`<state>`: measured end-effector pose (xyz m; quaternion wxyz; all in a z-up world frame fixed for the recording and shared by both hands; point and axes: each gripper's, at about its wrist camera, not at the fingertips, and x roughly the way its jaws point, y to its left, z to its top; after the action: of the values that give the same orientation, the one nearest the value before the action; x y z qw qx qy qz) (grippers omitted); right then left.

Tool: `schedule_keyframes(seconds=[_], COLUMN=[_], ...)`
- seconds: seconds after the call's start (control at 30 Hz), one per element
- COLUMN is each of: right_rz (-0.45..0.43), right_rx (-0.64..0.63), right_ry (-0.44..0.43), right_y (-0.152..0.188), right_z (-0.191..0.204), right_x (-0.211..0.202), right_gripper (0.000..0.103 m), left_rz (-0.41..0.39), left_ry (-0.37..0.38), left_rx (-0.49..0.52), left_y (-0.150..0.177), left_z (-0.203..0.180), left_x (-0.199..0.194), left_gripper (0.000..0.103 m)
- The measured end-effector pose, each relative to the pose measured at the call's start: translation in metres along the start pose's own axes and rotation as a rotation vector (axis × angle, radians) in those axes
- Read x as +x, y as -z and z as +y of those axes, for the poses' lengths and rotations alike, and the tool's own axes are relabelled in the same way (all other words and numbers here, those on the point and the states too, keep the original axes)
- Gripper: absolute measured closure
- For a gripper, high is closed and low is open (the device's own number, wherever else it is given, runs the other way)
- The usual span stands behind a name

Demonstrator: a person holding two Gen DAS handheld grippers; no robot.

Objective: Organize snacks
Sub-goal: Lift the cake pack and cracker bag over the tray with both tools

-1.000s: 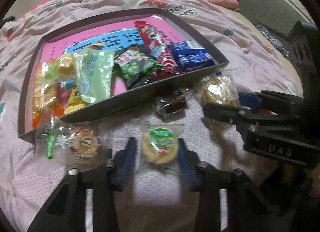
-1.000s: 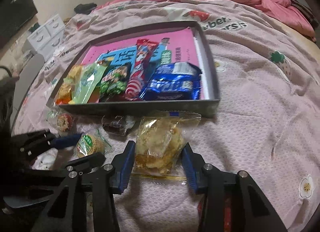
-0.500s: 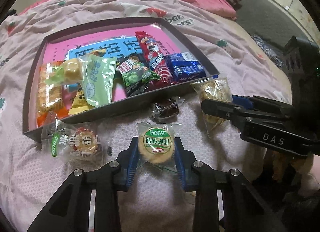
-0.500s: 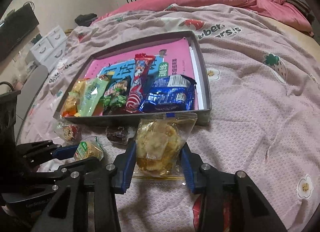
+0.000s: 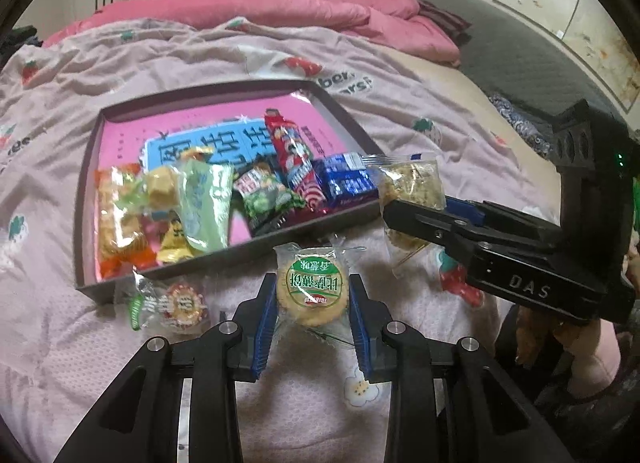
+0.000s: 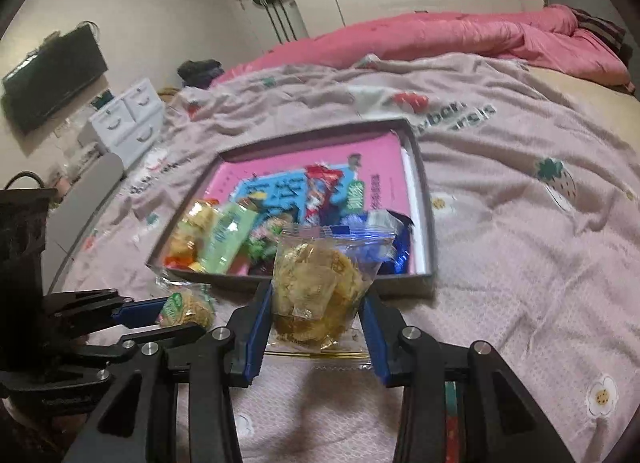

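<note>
While my left gripper (image 5: 313,303) clamps the round green-labelled biscuit pack (image 5: 312,289) between its blue pads, just before the near wall of the tray (image 5: 224,253), my right gripper (image 6: 316,319) grips the clear bag of golden crisps (image 6: 316,287) by that wall's right end. Both are clear of the bedsheet (image 6: 520,263). One red-and-white wrapped snack (image 5: 176,305) lies by the tray's near-left corner.

A bed (image 5: 420,103) under a pale pink strawberry-print sheet carries a shallow dark tray (image 5: 224,261) at its centre. A wrapped round snack (image 5: 178,307) lies on the sheet at the tray's 7 o'clock corner. A pink quilt (image 5: 280,11) is bunched at 12 o'clock.
</note>
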<state>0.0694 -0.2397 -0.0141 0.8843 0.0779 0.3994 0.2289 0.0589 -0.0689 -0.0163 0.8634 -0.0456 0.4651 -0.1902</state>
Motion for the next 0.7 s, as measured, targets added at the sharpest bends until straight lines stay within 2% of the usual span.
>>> schedule_keyframes(seconds=[0.13, 0.33, 0.7], right_rz=[-0.044, -0.062, -0.091], right_rx=[-0.014, -0.029, -0.031], right_ry=[-0.027, -0.040, -0.055], right_y=[-0.004, -0.007, -0.014], right_z=[0.004, 0.008, 0.009], right_x=[-0.006, -0.007, -0.006], right_gripper=[0.061, 0.061, 0.061], left_rz=[-0.038, -0.091, -0.116], left_ry=[-0.029, -0.072, -0.110], left_rx=[0.007, -0.021, -0.059], left_y=[-0.007, -0.018, -0.027], left_z=[0.005, 0.019, 0.037], left_x=[-0.010, -0.023, -0.026], left_gripper=[0.068, 0.068, 0.068])
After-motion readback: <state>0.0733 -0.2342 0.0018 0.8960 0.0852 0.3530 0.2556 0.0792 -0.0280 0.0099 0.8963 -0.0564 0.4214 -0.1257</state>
